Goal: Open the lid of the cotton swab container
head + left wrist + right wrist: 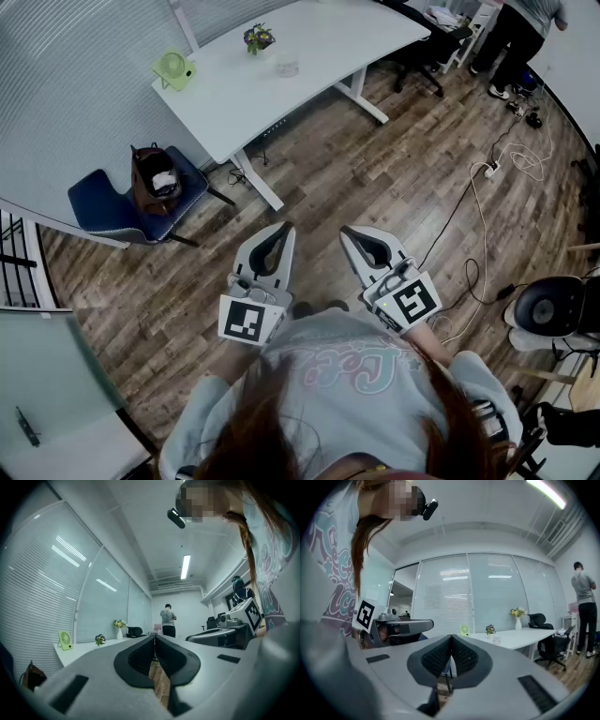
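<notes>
A small clear container (287,64) stands on the white table (328,42) far ahead, next to a little potted plant (258,37); whether it holds cotton swabs I cannot tell. In the right gripper view the container (497,640) shows as a tiny cup on the table. Both grippers hang close to my chest over the wooden floor, well short of the table. My left gripper (281,228) is shut with nothing in it, jaws pressed together (154,637). Beside it, my right gripper (349,232) is also shut and empty (451,637).
A green desk fan (173,68) sits at the table's left end. A blue chair with a brown bag (155,183) stands left of the table. Cables (487,178) trail over the floor at right. A person (525,23) stands at the far right by black office chairs (422,47).
</notes>
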The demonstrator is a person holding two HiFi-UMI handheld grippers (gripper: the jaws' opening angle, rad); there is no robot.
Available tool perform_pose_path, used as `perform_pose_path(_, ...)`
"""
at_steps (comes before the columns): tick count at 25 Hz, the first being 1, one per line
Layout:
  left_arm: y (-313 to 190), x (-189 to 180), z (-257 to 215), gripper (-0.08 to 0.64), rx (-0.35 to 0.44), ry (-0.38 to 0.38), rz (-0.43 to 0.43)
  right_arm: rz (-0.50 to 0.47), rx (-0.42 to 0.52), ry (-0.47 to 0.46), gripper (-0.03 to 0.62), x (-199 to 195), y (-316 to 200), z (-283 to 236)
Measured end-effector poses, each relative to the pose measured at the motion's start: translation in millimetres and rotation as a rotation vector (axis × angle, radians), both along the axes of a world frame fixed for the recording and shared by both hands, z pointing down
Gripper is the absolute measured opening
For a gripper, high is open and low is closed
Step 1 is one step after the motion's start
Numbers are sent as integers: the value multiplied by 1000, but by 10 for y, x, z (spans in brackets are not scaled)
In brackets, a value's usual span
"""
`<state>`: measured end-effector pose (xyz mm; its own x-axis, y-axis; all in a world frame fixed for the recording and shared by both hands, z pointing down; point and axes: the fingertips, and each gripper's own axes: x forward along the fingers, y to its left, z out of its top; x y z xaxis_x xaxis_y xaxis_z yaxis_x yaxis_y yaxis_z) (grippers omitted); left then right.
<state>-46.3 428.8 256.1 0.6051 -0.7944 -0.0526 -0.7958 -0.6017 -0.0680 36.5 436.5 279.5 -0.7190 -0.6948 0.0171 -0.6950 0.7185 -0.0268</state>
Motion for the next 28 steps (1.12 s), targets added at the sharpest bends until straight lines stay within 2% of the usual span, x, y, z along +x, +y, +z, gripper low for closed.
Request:
perform_pose_path(11, 46, -15, -15, 9, 5, -3, -2, -1, 3, 8, 3, -13, 33, 15)
perform_pose_path(15, 47, -12, -16, 9, 8, 0, -4, -9, 44, 12, 3, -38, 22, -14)
perform_pose_path(25, 71, -32, 4, 12, -7, 9, -39, 31, 31, -58, 5, 60, 41, -27)
perform_pose_path(26, 81, -43, 0, 12, -6, 12, -48, 41, 27, -63, 29, 81, 37, -26)
perform_pose_path(27, 89, -61, -7, 12, -2, 15, -59, 52, 24, -67, 87, 99, 29, -22)
perform_pose_path(28, 94, -81, -13, 20, 1, 19, -70, 63, 21, -69, 119, 114, 20, -18)
